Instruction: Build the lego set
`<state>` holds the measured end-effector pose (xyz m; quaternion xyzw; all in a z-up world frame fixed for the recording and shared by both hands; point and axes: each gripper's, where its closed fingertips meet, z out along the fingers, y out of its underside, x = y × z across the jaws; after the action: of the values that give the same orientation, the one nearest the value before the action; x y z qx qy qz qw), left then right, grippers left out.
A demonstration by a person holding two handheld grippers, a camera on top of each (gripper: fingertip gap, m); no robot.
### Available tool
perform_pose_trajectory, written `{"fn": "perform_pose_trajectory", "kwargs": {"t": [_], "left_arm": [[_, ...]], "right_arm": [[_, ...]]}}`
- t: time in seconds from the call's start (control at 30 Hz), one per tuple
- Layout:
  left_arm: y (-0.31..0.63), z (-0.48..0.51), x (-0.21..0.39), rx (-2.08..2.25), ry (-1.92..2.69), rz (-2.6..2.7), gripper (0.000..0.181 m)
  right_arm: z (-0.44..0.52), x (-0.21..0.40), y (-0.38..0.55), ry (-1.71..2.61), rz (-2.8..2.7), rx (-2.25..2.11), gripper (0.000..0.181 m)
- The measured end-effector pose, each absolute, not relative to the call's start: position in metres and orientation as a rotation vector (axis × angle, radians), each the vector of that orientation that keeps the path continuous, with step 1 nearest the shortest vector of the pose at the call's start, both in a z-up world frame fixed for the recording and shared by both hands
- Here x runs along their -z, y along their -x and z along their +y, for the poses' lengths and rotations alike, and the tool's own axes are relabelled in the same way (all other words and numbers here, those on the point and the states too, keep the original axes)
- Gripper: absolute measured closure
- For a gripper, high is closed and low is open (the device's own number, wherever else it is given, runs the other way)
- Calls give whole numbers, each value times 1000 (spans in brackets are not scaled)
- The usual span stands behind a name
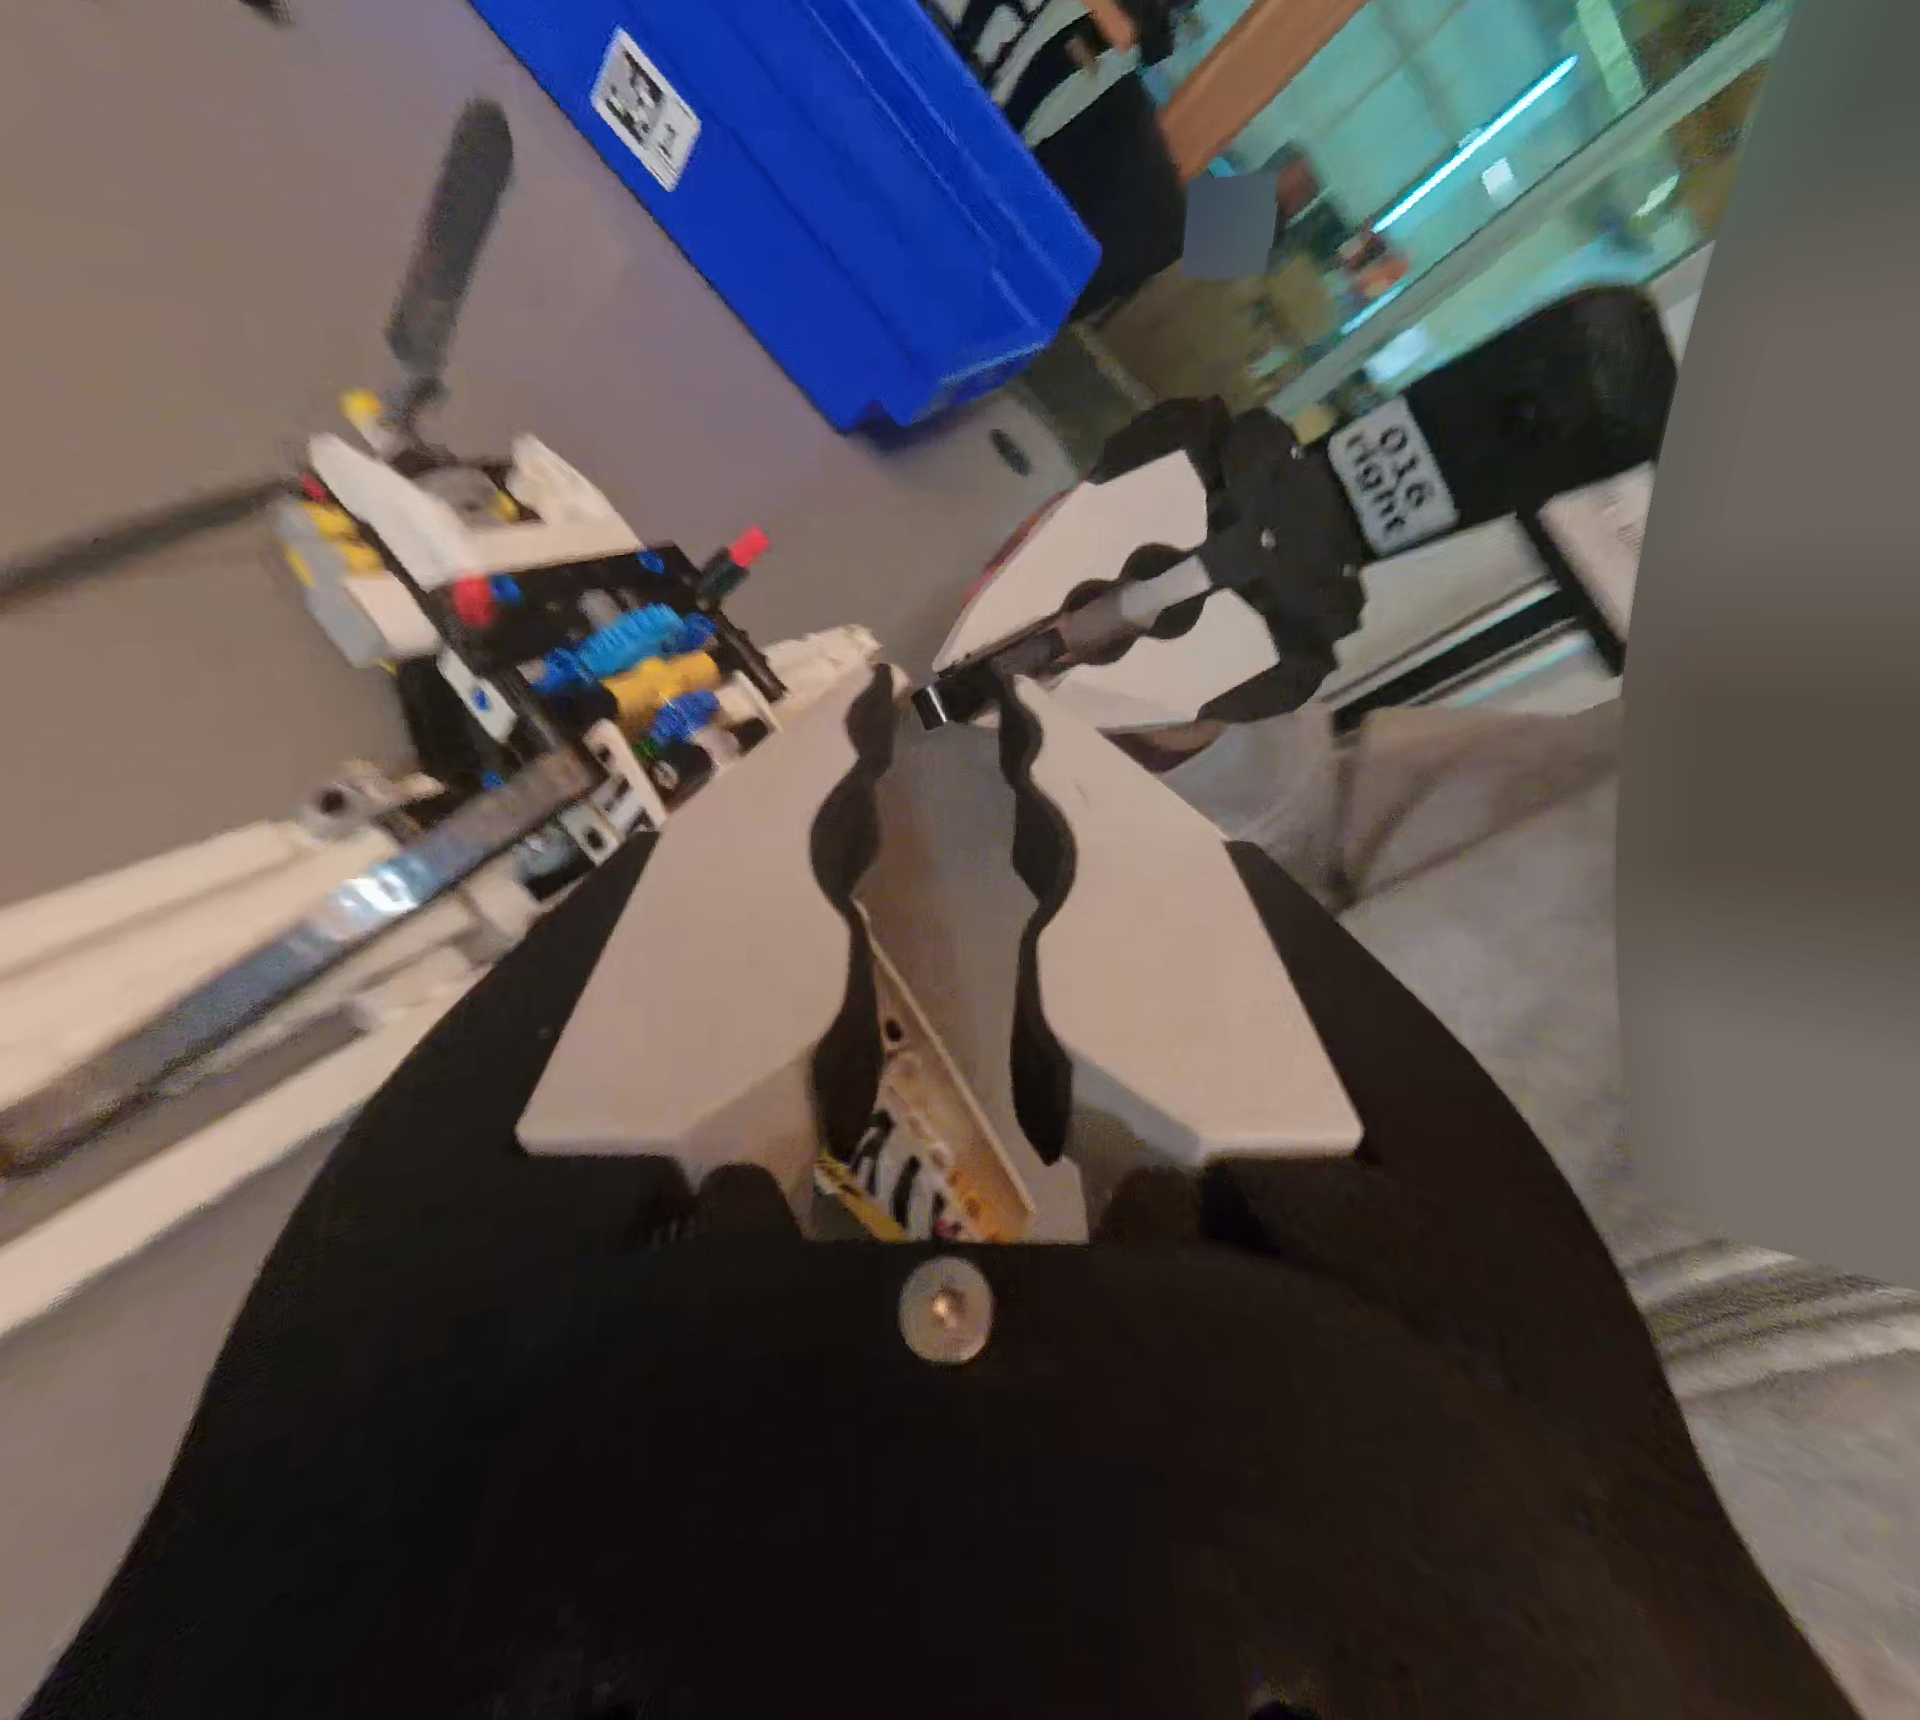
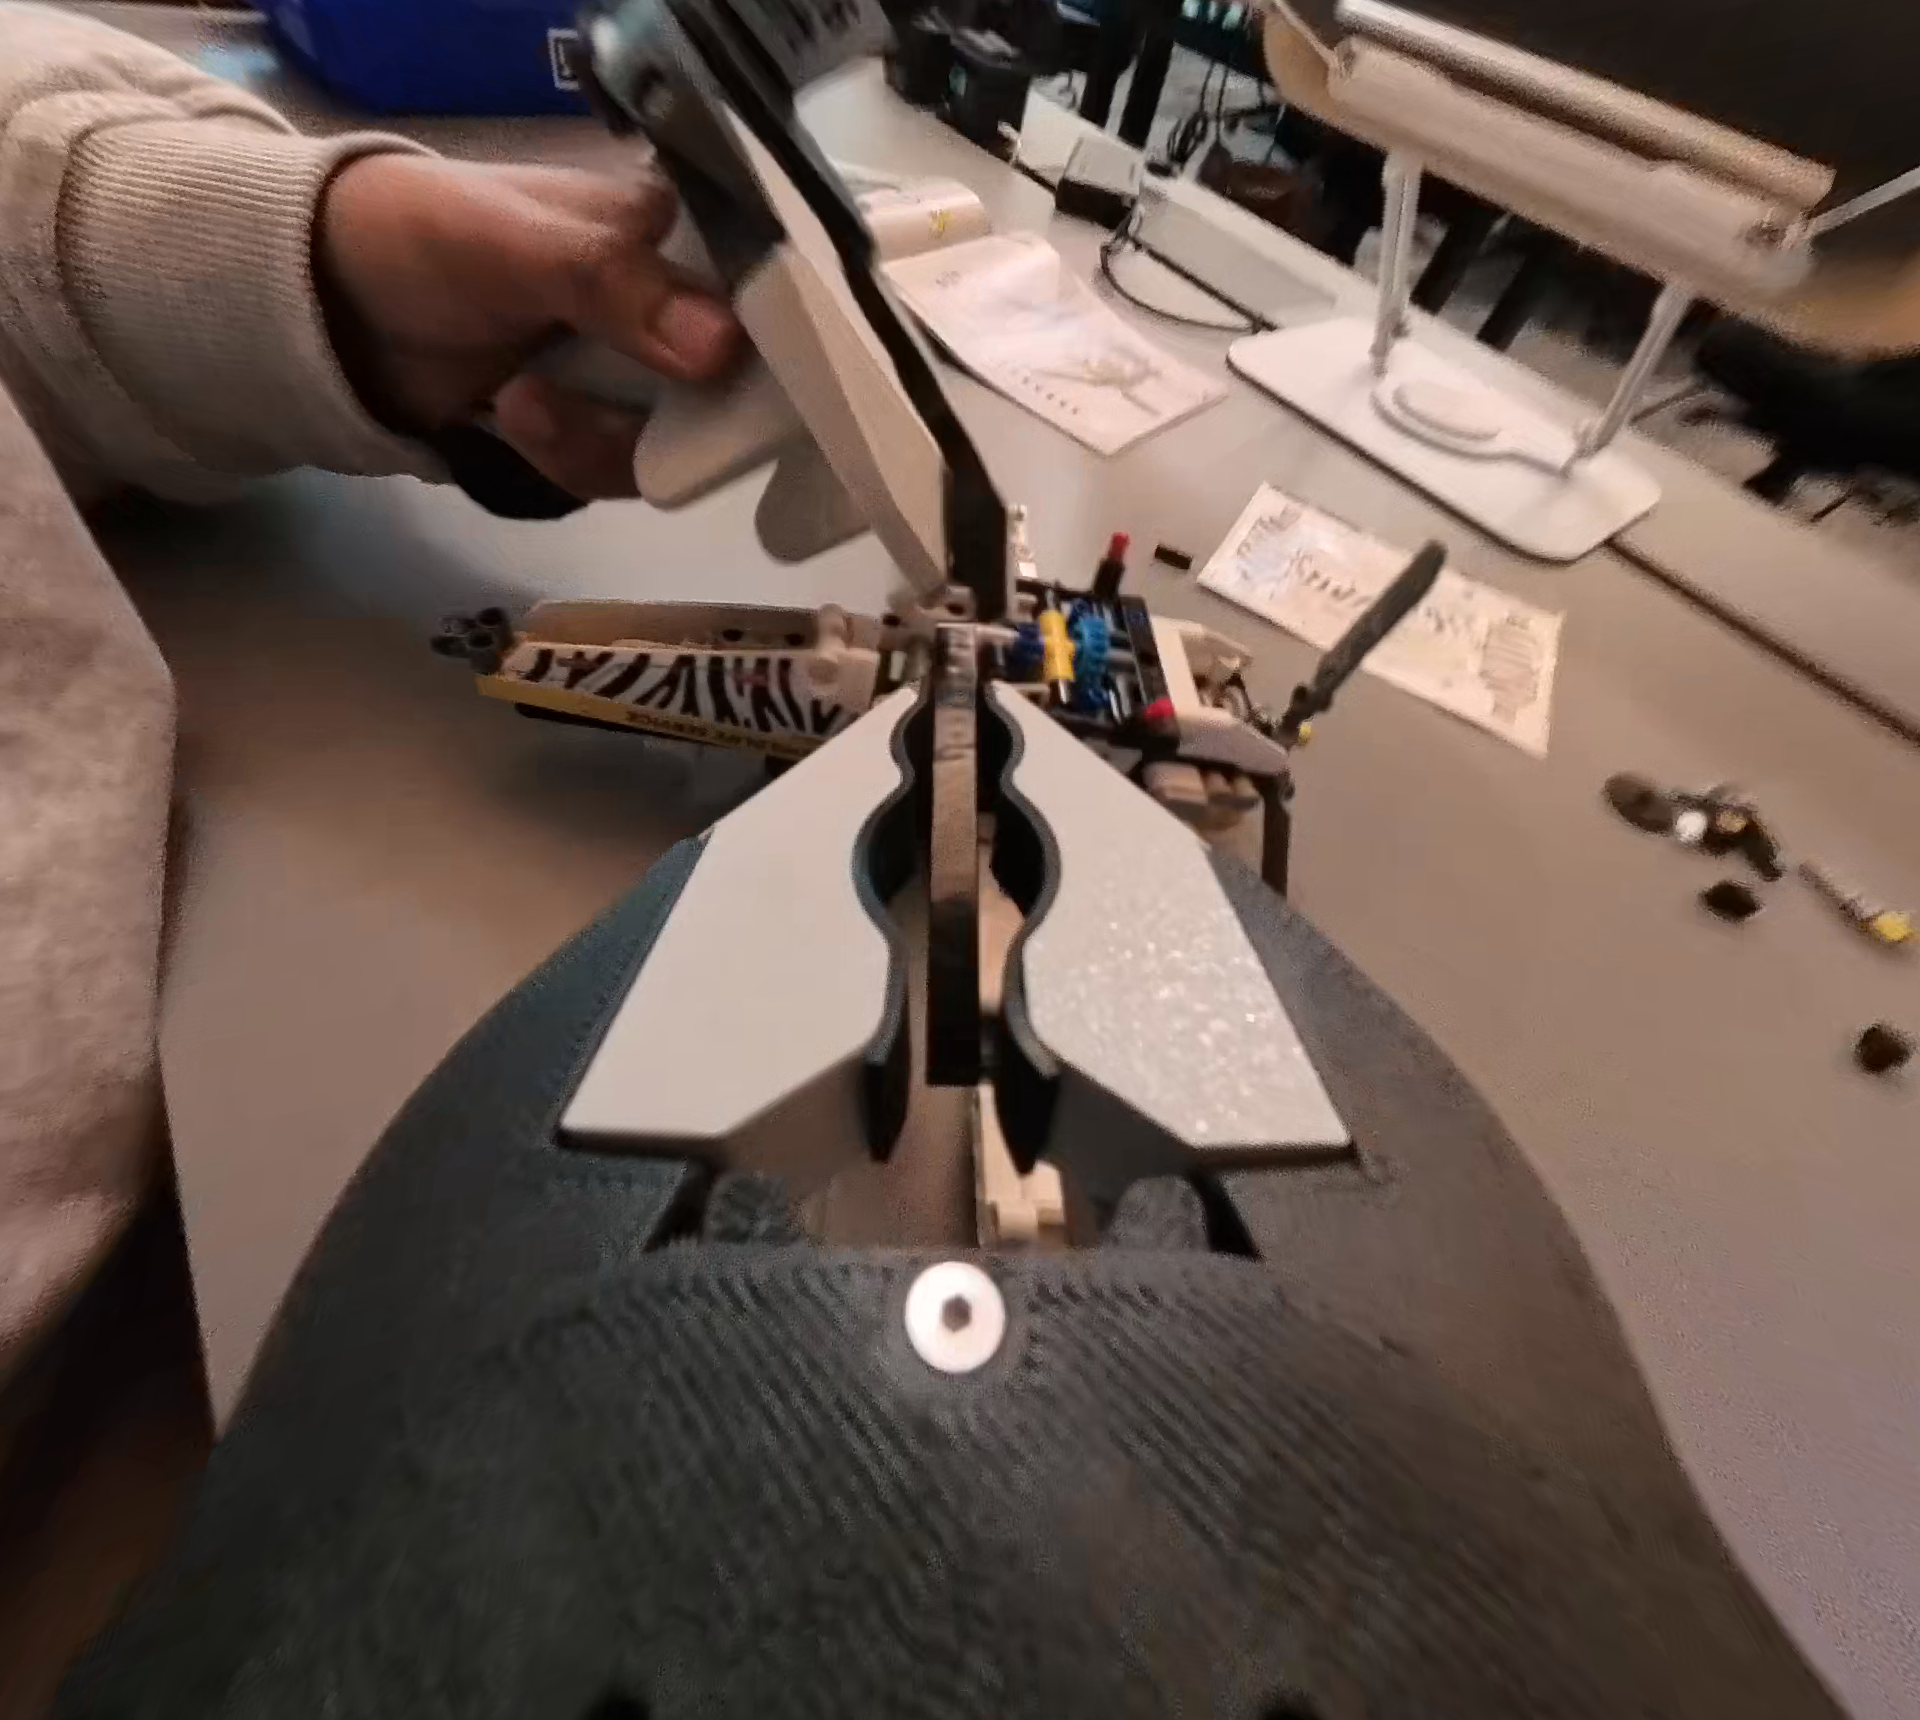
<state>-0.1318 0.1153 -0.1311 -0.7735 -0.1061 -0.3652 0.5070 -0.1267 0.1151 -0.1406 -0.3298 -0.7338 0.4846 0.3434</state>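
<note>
The lego helicopter model (image 2: 717, 683), white with a zebra-striped tail boom and blue and yellow gears, lies on the grey table (image 2: 416, 891). It also shows in the left wrist view (image 1: 623, 652). My left gripper (image 1: 945, 720) is shut on the model's body; in the right wrist view it (image 2: 951, 584) comes down from the upper left. My right gripper (image 2: 956, 704) is shut on a long black rotor blade (image 2: 951, 891), whose far end meets the model's hub. The blade (image 1: 1112, 616) and right gripper (image 1: 997, 657) also show in the left wrist view. Another black blade (image 2: 1371, 621) sticks up from the model.
A blue bin (image 1: 779, 112) stands behind the model. An open instruction booklet (image 2: 1039, 320), printed sheets (image 2: 1475, 652) and a white stand (image 2: 1455, 423) lie at the back right. Loose small pieces (image 2: 1714, 839) are scattered at the right. A person's hand (image 2: 499, 299) holds the left gripper. My left and right fingertips are right by each other.
</note>
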Motion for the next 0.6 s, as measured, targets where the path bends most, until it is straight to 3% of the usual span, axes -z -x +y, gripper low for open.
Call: {"fn": "perform_pose_trajectory", "kwargs": {"t": [0.03, 0.2, 0.33, 0.6], "left_arm": [[137, 116, 128, 796, 1891, -203, 157], [157, 123, 132, 399, 2057, 139, 118], [167, 132, 151, 195, 2176, 392, 99], [158, 143, 171, 339, 2266, 625, 101]], "right_arm": [[120, 143, 128, 901, -1914, -1280, 176], [123, 158, 133, 998, -2022, -1364, 175], [125, 164, 140, 1000, -2057, -1345, 175], [126, 166, 141, 1011, -2034, -1418, 175]]}}
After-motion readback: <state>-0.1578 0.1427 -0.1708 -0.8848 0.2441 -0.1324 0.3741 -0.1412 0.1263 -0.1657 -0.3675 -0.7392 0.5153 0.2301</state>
